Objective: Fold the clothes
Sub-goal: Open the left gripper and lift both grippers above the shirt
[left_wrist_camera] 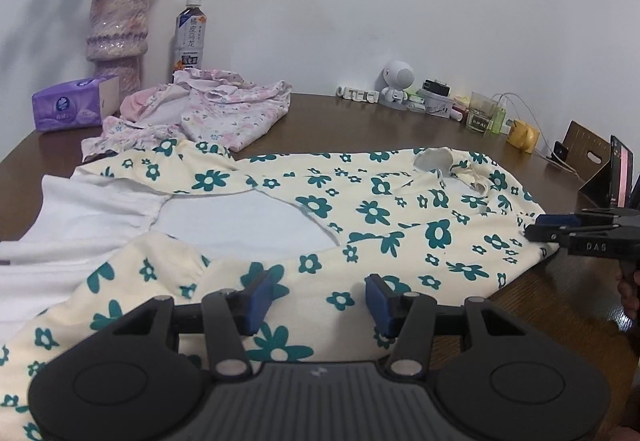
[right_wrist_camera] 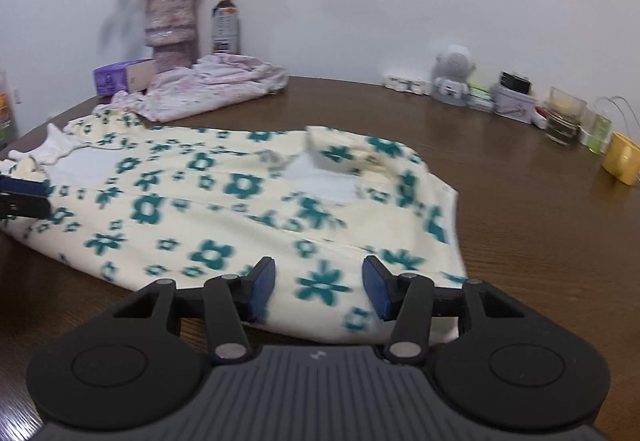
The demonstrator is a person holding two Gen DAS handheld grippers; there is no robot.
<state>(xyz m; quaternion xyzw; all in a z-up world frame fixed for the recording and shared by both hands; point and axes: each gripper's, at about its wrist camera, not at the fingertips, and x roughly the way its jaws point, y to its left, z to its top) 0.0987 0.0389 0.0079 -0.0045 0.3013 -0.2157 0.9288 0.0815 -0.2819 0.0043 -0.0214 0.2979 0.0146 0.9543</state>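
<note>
A cream garment with teal flowers (left_wrist_camera: 372, 217) lies spread on the brown table (left_wrist_camera: 340, 125), its white inner side (left_wrist_camera: 240, 217) showing on the left. My left gripper (left_wrist_camera: 320, 301) hovers open over the garment's near edge, and cloth lies below the gap without being pinched. My right gripper (right_wrist_camera: 319, 289) is open too, its blue pads (right_wrist_camera: 262, 287) wide apart above the garment (right_wrist_camera: 240, 209) at its near right corner. In the left wrist view the right gripper (left_wrist_camera: 538, 231) reaches in from the right to the garment's right edge. The left gripper (right_wrist_camera: 24, 197) shows at the left edge of the right wrist view.
A pink floral garment (left_wrist_camera: 208, 109) lies crumpled at the back left, beside a purple tissue pack (left_wrist_camera: 72, 105), a vase of flowers (left_wrist_camera: 118, 37) and a bottle (left_wrist_camera: 191, 35). Small items, a glass (right_wrist_camera: 564, 117) and a yellow cup (right_wrist_camera: 622, 161) line the far right wall side.
</note>
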